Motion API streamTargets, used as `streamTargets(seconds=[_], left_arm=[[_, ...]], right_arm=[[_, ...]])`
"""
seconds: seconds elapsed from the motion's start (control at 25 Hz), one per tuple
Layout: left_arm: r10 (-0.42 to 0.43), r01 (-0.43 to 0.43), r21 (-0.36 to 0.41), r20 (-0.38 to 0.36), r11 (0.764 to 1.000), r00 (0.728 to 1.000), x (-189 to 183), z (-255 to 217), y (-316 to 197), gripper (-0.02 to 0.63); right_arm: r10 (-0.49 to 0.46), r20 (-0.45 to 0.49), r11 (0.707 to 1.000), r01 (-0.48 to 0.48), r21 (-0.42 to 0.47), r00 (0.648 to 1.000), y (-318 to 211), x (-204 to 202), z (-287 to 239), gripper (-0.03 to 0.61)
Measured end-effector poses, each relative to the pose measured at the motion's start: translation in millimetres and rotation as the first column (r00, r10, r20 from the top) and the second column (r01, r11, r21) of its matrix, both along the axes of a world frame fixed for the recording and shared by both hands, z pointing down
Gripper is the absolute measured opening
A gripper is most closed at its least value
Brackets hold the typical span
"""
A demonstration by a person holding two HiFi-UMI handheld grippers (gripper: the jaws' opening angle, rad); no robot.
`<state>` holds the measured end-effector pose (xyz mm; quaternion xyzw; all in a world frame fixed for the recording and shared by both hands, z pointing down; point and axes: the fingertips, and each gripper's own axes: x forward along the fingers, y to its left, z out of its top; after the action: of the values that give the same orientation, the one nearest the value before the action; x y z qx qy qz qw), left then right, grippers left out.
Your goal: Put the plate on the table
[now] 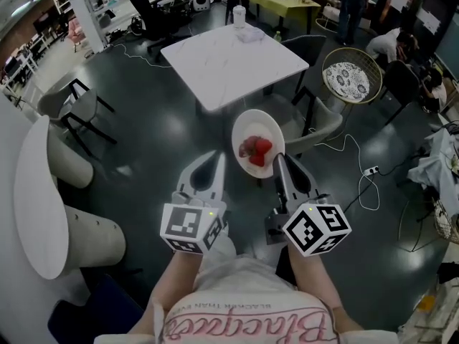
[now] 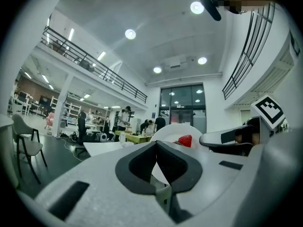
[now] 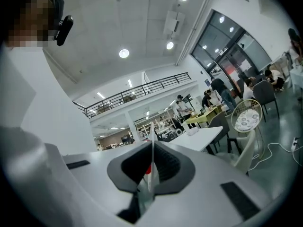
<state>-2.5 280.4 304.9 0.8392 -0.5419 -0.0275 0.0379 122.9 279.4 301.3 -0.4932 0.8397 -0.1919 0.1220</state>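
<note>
- So, your right gripper [image 1: 278, 160] is pinching the near rim of the plate [image 1: 269, 124]. In the right gripper view, that rim [image 3: 151, 173] is sitting edge-on between the closed-down jaws.
- Your left gripper [image 1: 215, 160] is carrying nothing. Its jaws are meeting at the tips, just beside the plate's left edge and not touching it.
- The plate is hanging in the air over the dark floor, short of the white table [image 1: 233, 56]. It's holding strawberries [image 1: 256, 149] toward its near side.
- The table's near corner is pointing at you, with a bare stretch of top right behind it. A cup [image 1: 239, 14] is standing way back at the far edge.
- A grey chair [image 1: 326, 124] is sitting just right of the plate, tucked by the table's right side.
- A white cable [image 1: 358, 170] is trailing across the floor on your right.
- Floor on the left of the table is looking open, with another chair [image 1: 72, 106] well off to that side.
</note>
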Motion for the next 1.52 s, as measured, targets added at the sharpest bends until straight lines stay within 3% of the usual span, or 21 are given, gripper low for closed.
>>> streamTargets(seconds=[0.44, 0.88, 1.28, 1.52], left_arm=[[0.034, -0.034, 0.002, -0.031, 0.999, 0.999, -59, 0, -129, 0.005], [0.055, -0.056, -0.021, -0.055, 0.998, 0.997, -114, 12, -222, 0.005], [0.063, -0.065, -0.041, -0.062, 0.997, 0.996, -109, 26, -306, 0.005], [0.058, -0.060, -0.044, -0.049, 0.997, 0.997, -94, 27, -379, 0.005]], right_arm=[[0.037, -0.026, 0.999, -0.037, 0.004, 0.999, -120, -56, -2, 0.008], [0.071, -0.045, 0.997, -0.072, -0.012, 0.996, -210, -103, 6, 0.008], [0.071, -0.044, 0.997, -0.072, -0.033, 0.997, -292, -97, 19, 0.008], [0.055, -0.038, 0.998, -0.057, -0.040, 0.998, -369, -84, 21, 0.008]])
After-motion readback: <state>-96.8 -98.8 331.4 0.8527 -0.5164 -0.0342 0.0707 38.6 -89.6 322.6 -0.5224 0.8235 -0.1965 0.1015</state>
